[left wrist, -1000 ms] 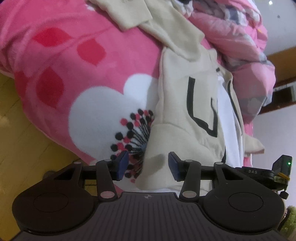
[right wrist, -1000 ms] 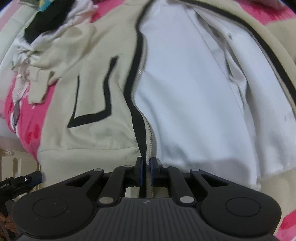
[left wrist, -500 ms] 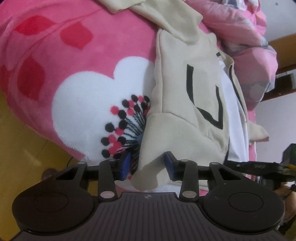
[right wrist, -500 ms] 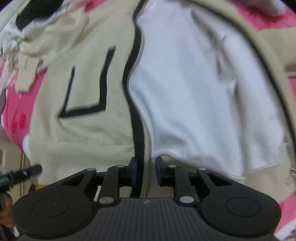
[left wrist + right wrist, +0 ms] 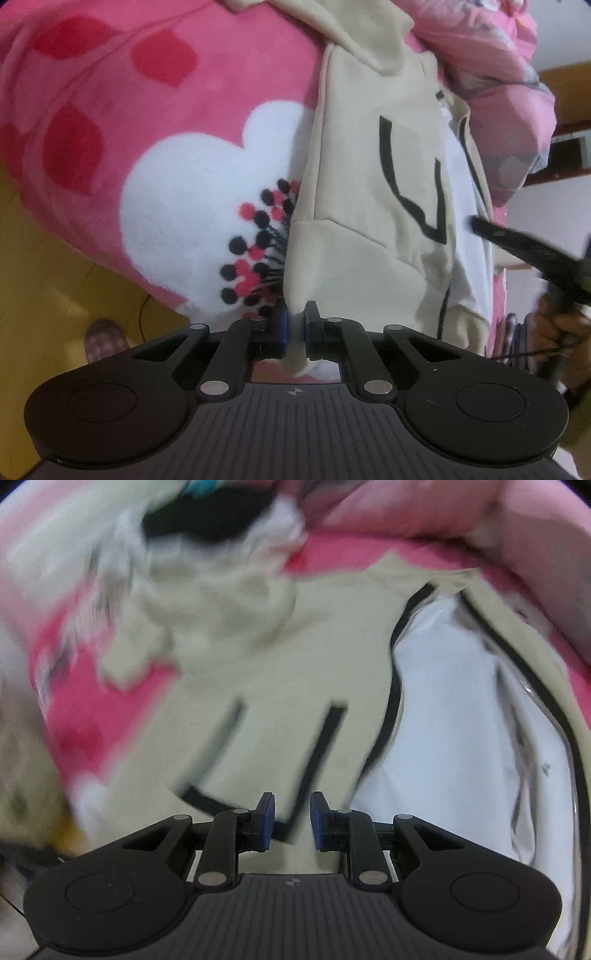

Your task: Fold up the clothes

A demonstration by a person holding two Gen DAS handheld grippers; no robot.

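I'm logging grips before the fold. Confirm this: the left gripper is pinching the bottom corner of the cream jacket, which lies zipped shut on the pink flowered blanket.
Not quite. The cream jacket is not zipped shut: it lies open, its white lining showing, as the right wrist view shows. The rest holds: the left gripper is closing on its bottom corner, on the pink flowered blanket.

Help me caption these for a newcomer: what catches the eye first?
The bright pink blanket with its big white flower fills the left of the left wrist view. A cream zip jacket with black trim lies open on it, white lining showing at right. The left gripper is closing its fingers on the jacket's bottom corner, while the right gripper stands parted over the black pocket outline.
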